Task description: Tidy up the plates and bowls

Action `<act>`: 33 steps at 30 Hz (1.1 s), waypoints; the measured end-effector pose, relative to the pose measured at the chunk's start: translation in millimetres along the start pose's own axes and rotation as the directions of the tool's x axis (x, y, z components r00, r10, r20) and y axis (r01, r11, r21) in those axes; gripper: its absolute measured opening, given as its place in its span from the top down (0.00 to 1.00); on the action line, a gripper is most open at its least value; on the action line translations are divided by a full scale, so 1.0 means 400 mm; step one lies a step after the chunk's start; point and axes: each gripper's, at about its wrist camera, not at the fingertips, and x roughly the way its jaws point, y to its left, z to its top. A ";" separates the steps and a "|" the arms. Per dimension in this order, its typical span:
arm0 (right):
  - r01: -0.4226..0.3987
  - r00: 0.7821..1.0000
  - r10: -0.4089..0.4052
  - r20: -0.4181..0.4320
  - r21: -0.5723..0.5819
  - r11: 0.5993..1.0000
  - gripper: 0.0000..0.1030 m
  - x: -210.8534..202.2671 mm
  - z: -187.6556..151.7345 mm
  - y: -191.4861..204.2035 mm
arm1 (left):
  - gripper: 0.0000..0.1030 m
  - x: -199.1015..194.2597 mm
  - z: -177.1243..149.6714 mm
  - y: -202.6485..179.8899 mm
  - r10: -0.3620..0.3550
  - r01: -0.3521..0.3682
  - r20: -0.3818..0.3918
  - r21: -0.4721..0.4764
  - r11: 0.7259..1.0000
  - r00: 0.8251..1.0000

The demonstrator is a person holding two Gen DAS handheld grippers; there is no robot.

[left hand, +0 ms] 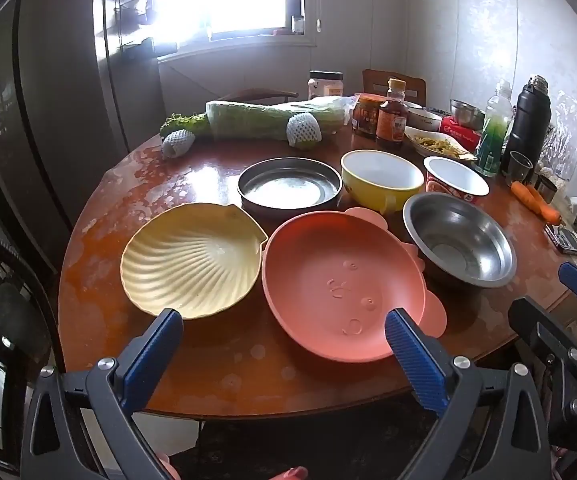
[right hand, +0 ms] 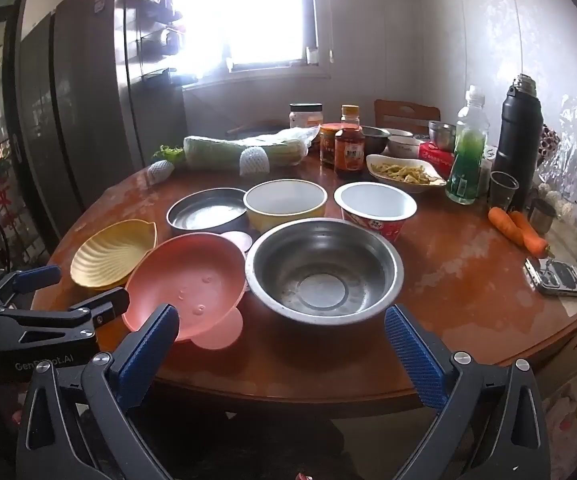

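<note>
On the round wooden table (left hand: pixel 216 364) lie a yellow shell-shaped plate (left hand: pixel 192 260), a pink plate (left hand: pixel 340 284), a steel bowl (left hand: pixel 460 240), a round metal pan (left hand: pixel 288 186), a yellow bowl (left hand: pixel 380 180) and a red-and-white paper bowl (left hand: pixel 454 178). My left gripper (left hand: pixel 284 324) is open and empty, hovering near the front rims of the yellow and pink plates. My right gripper (right hand: pixel 282 322) is open and empty, just in front of the steel bowl (right hand: pixel 324 270) and pink plate (right hand: pixel 186 282). The shell plate (right hand: pixel 112 254) sits left.
At the back stand a wrapped cabbage (left hand: pixel 272 120), sauce bottles (left hand: pixel 392 120), a food dish (left hand: pixel 436 142), a green bottle (left hand: pixel 494 128) and a black flask (left hand: pixel 528 120). Carrots (right hand: pixel 516 228) and a small device (right hand: pixel 560 278) lie at the right. A fridge (left hand: pixel 48 120) stands left.
</note>
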 end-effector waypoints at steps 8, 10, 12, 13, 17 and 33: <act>0.011 1.000 -0.011 -0.010 0.002 1.000 0.00 0.004 -0.002 -0.008 | 0.01 -0.002 -0.001 -0.004 0.003 -0.003 -0.002 0.006 1.000 1.000; 0.007 1.000 -0.007 -0.011 0.008 1.000 0.00 0.005 -0.002 -0.010 | 0.01 -0.002 -0.001 -0.003 0.003 -0.003 -0.003 0.006 1.000 1.000; 0.008 1.000 -0.007 -0.012 0.005 1.000 0.00 0.005 -0.002 -0.011 | 0.01 -0.002 0.000 -0.002 0.001 -0.001 -0.003 0.008 1.000 1.000; 0.007 1.000 -0.007 -0.014 0.003 1.000 0.00 0.006 -0.002 -0.010 | 0.01 -0.001 -0.001 -0.001 0.001 -0.001 -0.004 0.008 1.000 1.000; -0.003 1.000 0.003 -0.017 0.005 1.000 0.00 0.007 -0.005 -0.010 | 0.01 -0.001 -0.001 -0.002 0.000 0.000 -0.003 0.008 1.000 1.000; 0.018 1.000 -0.018 -0.006 0.004 1.000 0.00 0.004 -0.004 -0.012 | 0.01 -0.002 -0.001 -0.003 0.000 0.000 -0.003 0.009 1.000 1.000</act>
